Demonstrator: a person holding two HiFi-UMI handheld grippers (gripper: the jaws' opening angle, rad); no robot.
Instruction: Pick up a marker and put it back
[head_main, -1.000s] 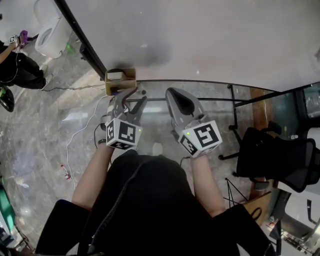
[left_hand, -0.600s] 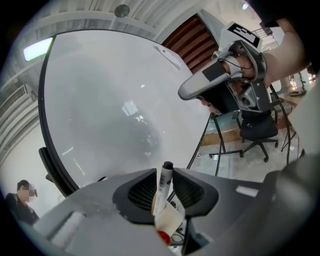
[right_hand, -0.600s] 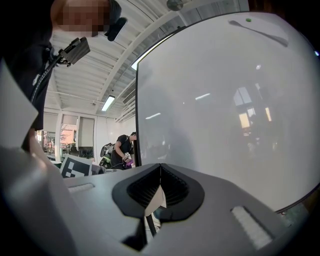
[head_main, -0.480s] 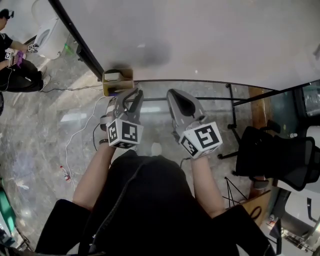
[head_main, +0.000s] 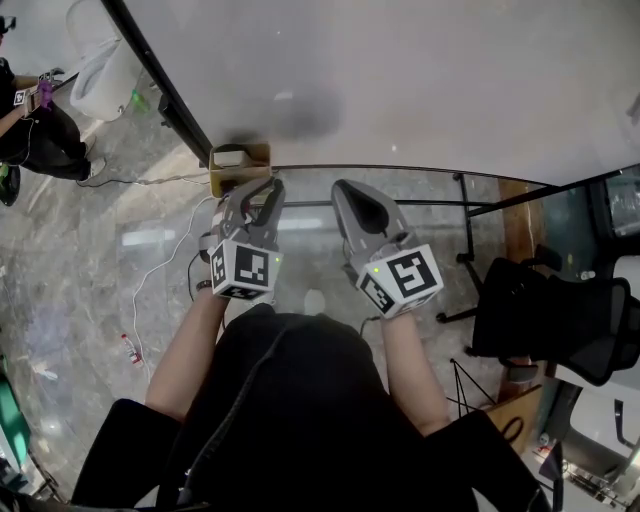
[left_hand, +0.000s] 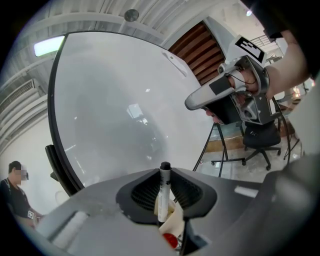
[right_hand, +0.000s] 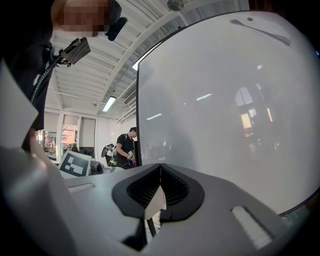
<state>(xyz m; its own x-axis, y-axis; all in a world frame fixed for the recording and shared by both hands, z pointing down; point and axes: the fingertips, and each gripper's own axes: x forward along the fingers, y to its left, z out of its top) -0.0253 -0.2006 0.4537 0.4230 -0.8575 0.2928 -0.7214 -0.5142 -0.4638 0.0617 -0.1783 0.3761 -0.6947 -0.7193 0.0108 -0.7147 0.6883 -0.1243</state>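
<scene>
In the left gripper view, the left claw (left_hand: 165, 173) has just been closing and is clamped on a white marker with a black cap (left_hand: 161, 200). The marker stands upright between the ribbed pads, its cap end clear above them. We judge the hold slim: the barrel is thin and round, so a tilt or a slack squeeze could let it swing or slide out. The large white whiteboard (left_hand: 115, 110) fills the view close ahead, and a forward push could knock the cap against it. A small red round thing (left_hand: 170, 241) shows under the claw. We cannot tell what it is, but it may crowd the place of return.

In the right gripper view, the right claw (right_hand: 160, 169) has its jaws together on nothing and faces the same board.

In the head view, the two claws sit near each other, the left just below a small brown cardboard box (head_main: 240, 157) at the board's lower edge. Its mouth looks narrow, so a skewed marker could catch the rim. A black office chair (head_main: 560, 315) and a white cable (head_main: 160, 265) on the grey floor (head_main: 70, 290) lie well apart, out of the way.
</scene>
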